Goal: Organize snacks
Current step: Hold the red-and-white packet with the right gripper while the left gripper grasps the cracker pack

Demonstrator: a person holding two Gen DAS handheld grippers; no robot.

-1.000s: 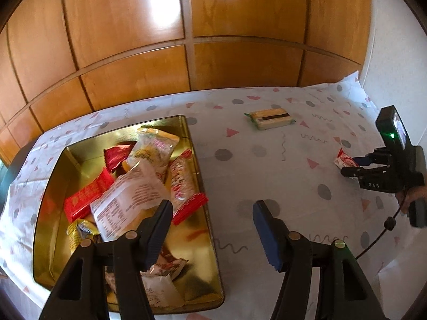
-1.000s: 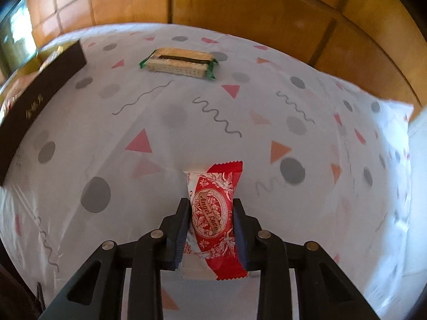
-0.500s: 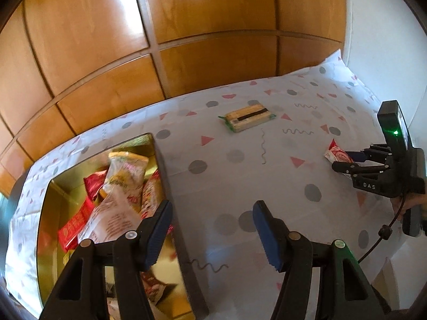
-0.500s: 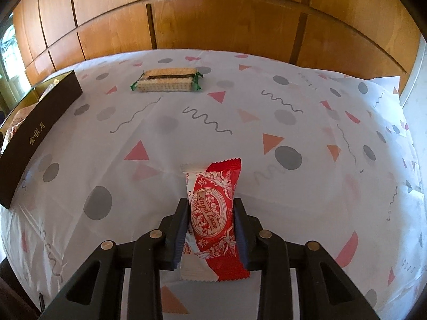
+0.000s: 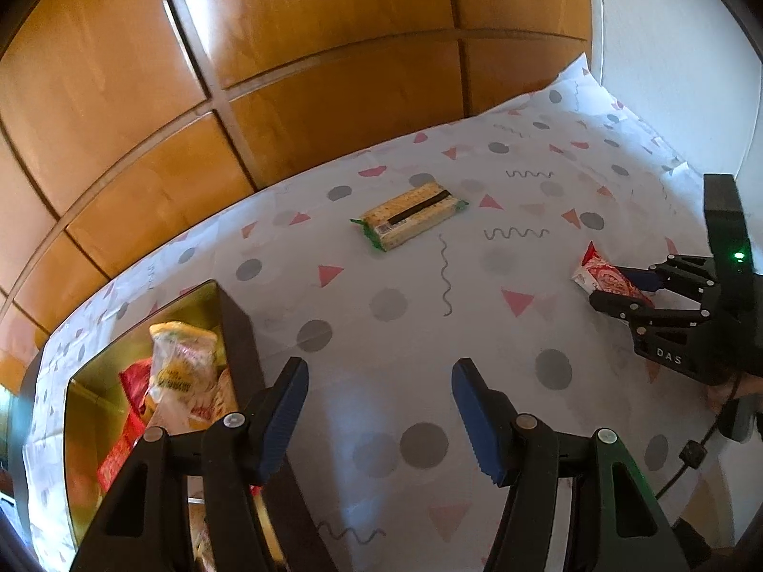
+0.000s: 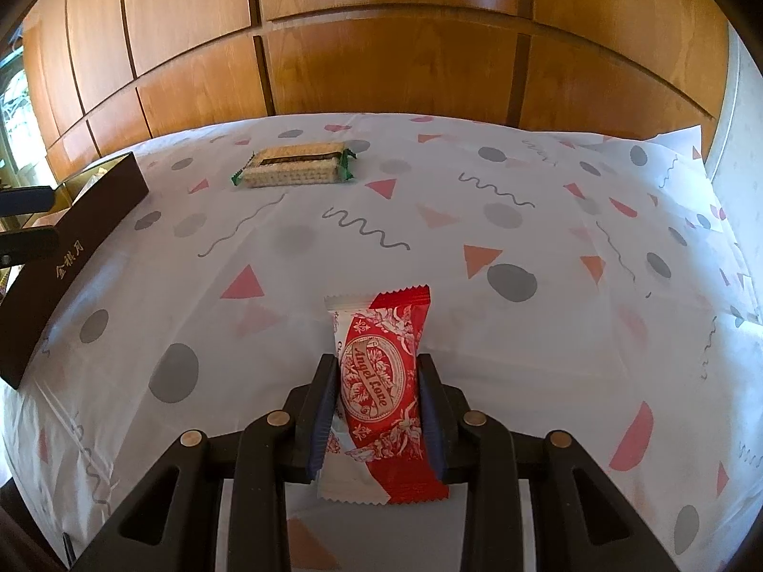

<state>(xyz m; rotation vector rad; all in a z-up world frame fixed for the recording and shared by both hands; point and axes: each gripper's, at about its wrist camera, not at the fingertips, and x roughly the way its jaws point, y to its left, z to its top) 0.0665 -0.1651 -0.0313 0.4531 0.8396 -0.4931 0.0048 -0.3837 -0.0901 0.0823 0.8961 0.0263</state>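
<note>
Since the earlier frame the left hand-held gripper (image 5: 376,414) has shifted off the gold tin (image 5: 76,434) and now hangs over bare cloth just beside the tin's dark right wall, jaws wide and empty. The right hand-held gripper (image 6: 379,422) has kept its place, its jaws narrow and clamped on the red-and-white wafer packet (image 6: 381,381), which lies on the patterned cloth of the tabletop (image 6: 548,343) towards its right edge. A green-ended cracker pack (image 6: 295,169) rests alone near the far edge of the tabletop, before the wooden wall panels (image 6: 381,62), well apart from both grippers; open cloth lies between it and the held packet. The tin stands at the left edge and holds a loose heap of wrapped snacks, a yellow packet (image 5: 179,372) uppermost among red ones.
</note>
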